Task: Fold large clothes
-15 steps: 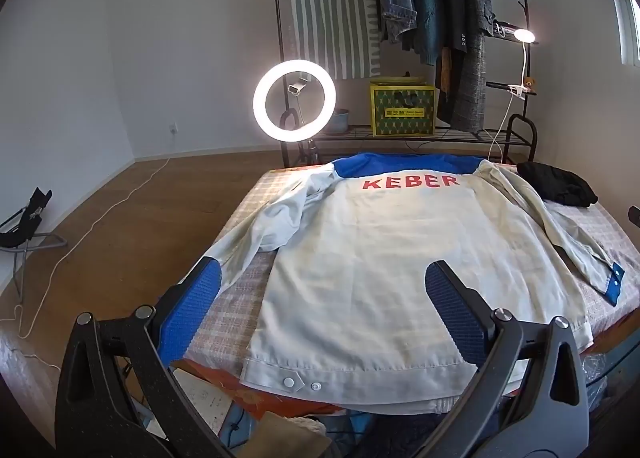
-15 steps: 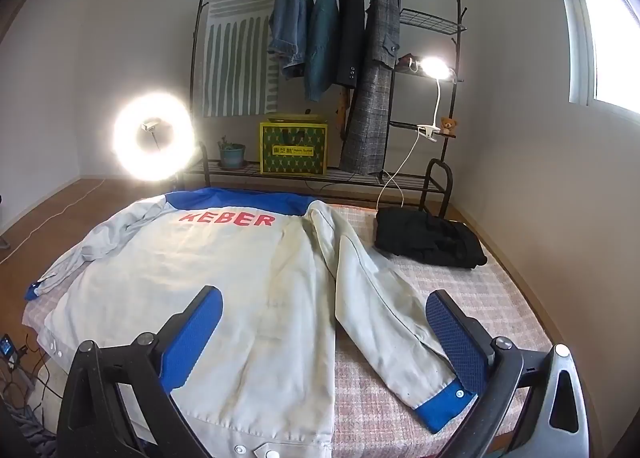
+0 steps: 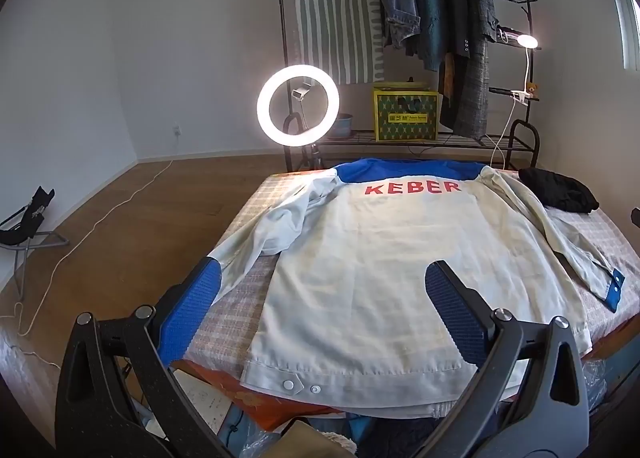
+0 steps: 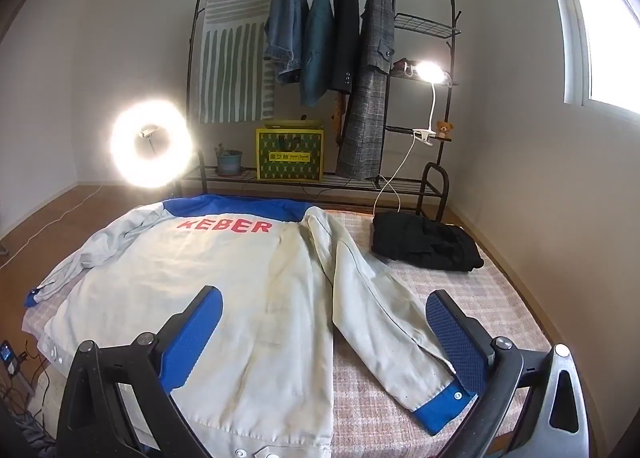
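Note:
A pale grey jacket (image 3: 372,258) (image 4: 224,282) with a blue yoke and red lettering lies back-up, spread flat on a checked bed (image 3: 232,318) (image 4: 472,298). Its left sleeve (image 3: 264,234) trails toward the bed's left edge. Its right sleeve (image 4: 384,314) runs down to a blue cuff (image 4: 440,410). My left gripper (image 3: 320,302) hovers open above the jacket's hem, nothing between its blue pads. My right gripper (image 4: 324,322) is open over the jacket's right side, with the cuff near its right finger (image 4: 456,338).
A folded black garment (image 4: 424,242) (image 3: 560,190) lies at the bed's far right corner. Behind the bed stand a clothes rack (image 4: 328,38) with hanging coats, a yellow box (image 4: 290,156), a lit ring light (image 3: 298,104) and a clip lamp (image 4: 430,72). Wooden floor (image 3: 120,226) lies left.

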### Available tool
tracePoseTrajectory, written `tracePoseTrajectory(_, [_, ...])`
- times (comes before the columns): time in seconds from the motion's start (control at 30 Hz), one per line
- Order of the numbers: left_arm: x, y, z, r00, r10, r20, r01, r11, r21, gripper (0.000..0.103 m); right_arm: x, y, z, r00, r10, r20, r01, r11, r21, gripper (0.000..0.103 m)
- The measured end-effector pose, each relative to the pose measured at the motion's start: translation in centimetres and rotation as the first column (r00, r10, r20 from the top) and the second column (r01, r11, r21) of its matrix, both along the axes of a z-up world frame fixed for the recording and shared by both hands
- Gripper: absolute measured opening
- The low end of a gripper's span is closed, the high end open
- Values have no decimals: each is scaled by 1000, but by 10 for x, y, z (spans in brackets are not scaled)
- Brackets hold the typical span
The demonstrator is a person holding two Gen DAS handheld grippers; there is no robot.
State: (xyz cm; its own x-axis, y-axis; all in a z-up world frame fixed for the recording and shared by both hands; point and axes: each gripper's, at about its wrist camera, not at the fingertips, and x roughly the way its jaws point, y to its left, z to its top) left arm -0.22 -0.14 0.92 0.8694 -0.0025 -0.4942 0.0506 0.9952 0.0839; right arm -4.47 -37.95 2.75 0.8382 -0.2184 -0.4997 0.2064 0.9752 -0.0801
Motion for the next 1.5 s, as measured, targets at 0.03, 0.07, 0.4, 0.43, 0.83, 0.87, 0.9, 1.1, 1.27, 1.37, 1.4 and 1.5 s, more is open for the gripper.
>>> tracePoseTrajectory(0.03, [0,-1,1,1000,0,2,0,1000,1,103,-1,-2,2,1000,-3,2,3,1000,3,103])
tracePoseTrajectory(0.07, [-1,-2,6,1000,0,3,0,1000,2,103,0,-2,2,1000,-4,3,4,1000,3,103])
tracePoseTrajectory(0.4, [0,0,9,1000,19,8,-19,1000,-9,103,-3,-7,7,999,-23,22,23,1000,8,103])
tracePoseTrajectory(0.43, [1,0,11,1000,23,9,-23,1000,-11,103,-4,-4,8,999,-24,23,24,1000,10,103])
tracePoseTrajectory(0.83, [4,2,9,1000,30,5,-29,999,-16,103,-6,-6,12,999,-23,30,22,999,26,103])
tracePoseTrajectory(0.87, [3,2,9,1000,31,6,-31,999,-15,103,-6,-6,13,999,-23,30,22,999,25,103])
tracePoseTrajectory(0.9, [4,2,9,1000,31,5,-31,999,-15,103,-6,-6,13,999,-23,30,22,999,25,103])
tracePoseTrajectory(1.1, [5,2,10,999,35,9,-35,999,-17,103,-5,-6,14,999,-21,31,21,999,26,103])
tracePoseTrajectory(1.27, [7,2,4,999,35,9,-34,999,-20,103,-5,-6,14,999,-24,33,23,999,27,103])
tracePoseTrajectory(1.37, [9,2,1,999,36,9,-36,999,-18,103,-5,-7,14,999,-23,34,22,999,27,103])
tracePoseTrajectory(1.4, [4,5,1,999,33,10,-33,999,-19,103,-5,-7,14,999,-23,34,22,999,27,103])
tracePoseTrajectory(1.5, [5,5,-1,999,36,10,-36,999,-20,103,-5,-8,14,999,-23,34,22,999,27,103])
